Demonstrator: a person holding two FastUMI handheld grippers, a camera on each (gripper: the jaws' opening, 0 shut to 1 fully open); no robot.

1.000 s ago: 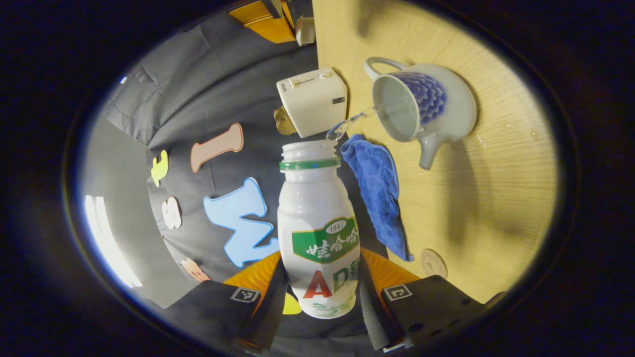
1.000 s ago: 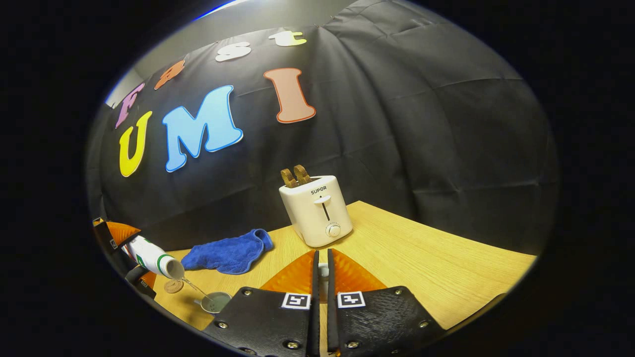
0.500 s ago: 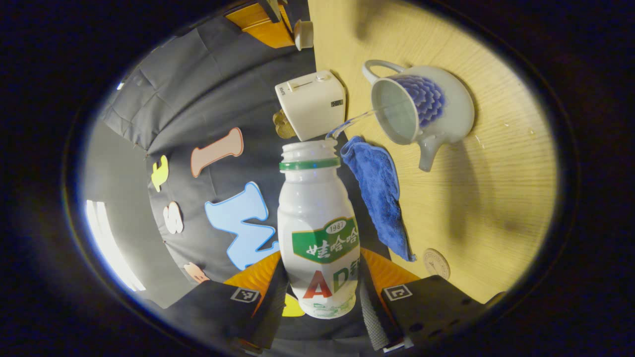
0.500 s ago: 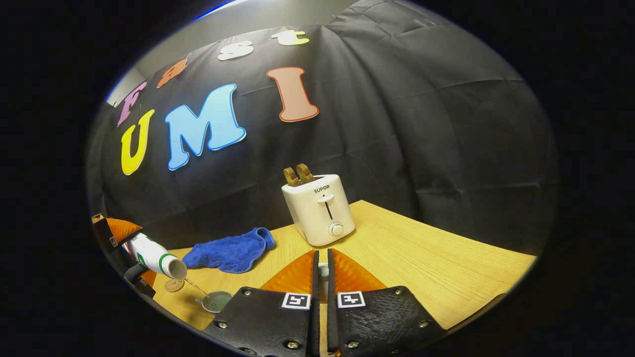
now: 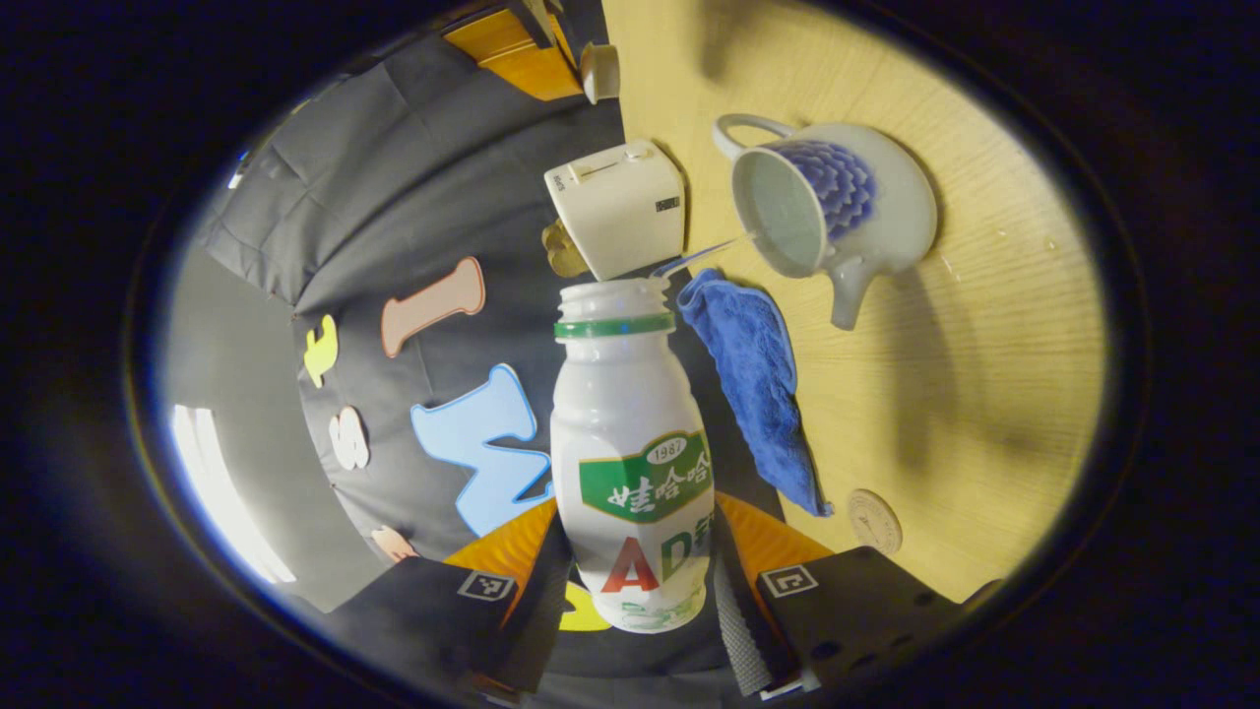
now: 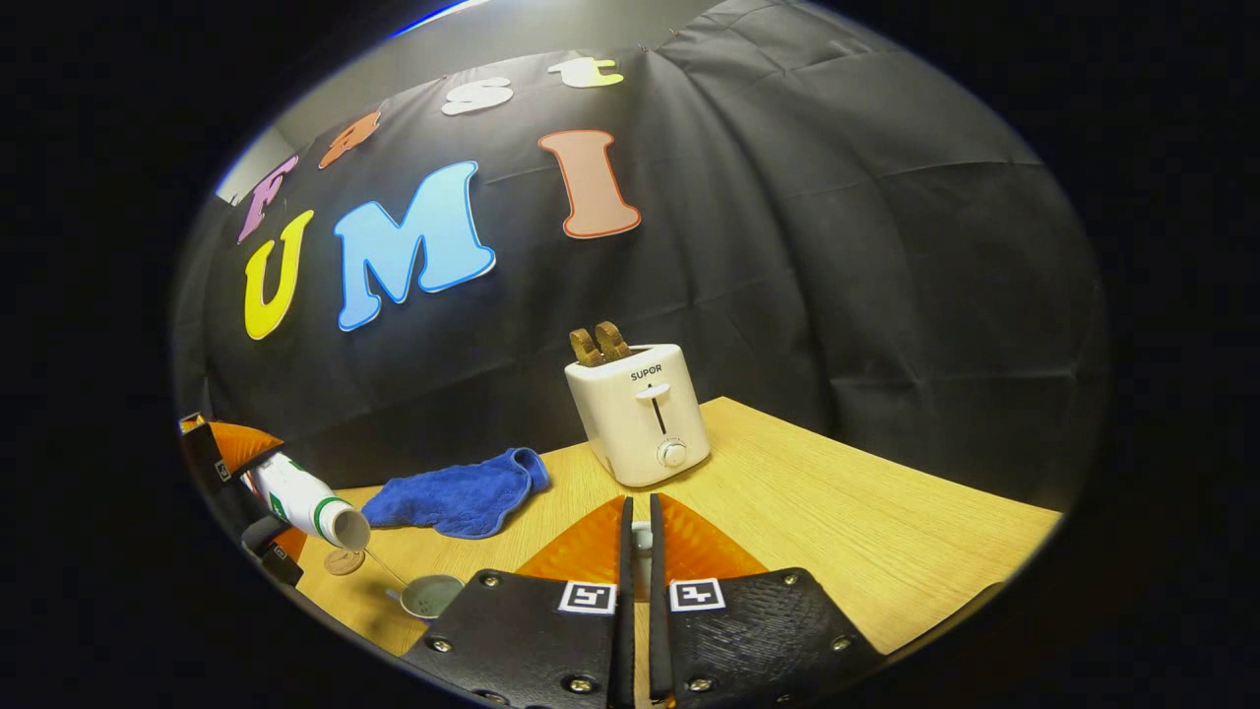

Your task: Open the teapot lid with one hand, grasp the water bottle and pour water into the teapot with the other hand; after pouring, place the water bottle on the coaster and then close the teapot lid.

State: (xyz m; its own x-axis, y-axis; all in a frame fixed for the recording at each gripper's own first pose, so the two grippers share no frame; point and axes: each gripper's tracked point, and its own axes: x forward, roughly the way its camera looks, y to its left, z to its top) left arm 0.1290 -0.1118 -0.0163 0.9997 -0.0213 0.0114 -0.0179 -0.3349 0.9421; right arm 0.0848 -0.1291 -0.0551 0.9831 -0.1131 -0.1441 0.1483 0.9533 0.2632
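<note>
The tabletop [image 6: 837, 512] carries a toaster [image 6: 640, 414] at the far side, a blue cloth [image 6: 453, 497] to its left, and nearer, at the left, the open teapot [image 5: 837, 212]. The water bottle [image 5: 630, 463] is tipped toward the teapot, clamped between the fingers of the left gripper [image 5: 635, 591], and a thin stream runs from its mouth into the pot's opening. In the right gripper view the same pour shows low on the left, with the coaster [image 6: 344, 561] lying just beyond the teapot.

The right gripper [image 6: 638, 581] is held up and away from the pot, its fingers pressed nearly together on a small pale piece, which I judge to be the teapot lid [image 5: 600, 71]; in the left gripper view it hangs from that gripper at the top.

So the lid is off and pouring is under way. Still to do: right the bottle, stand it on the coaster, and put the lid back on.
</note>
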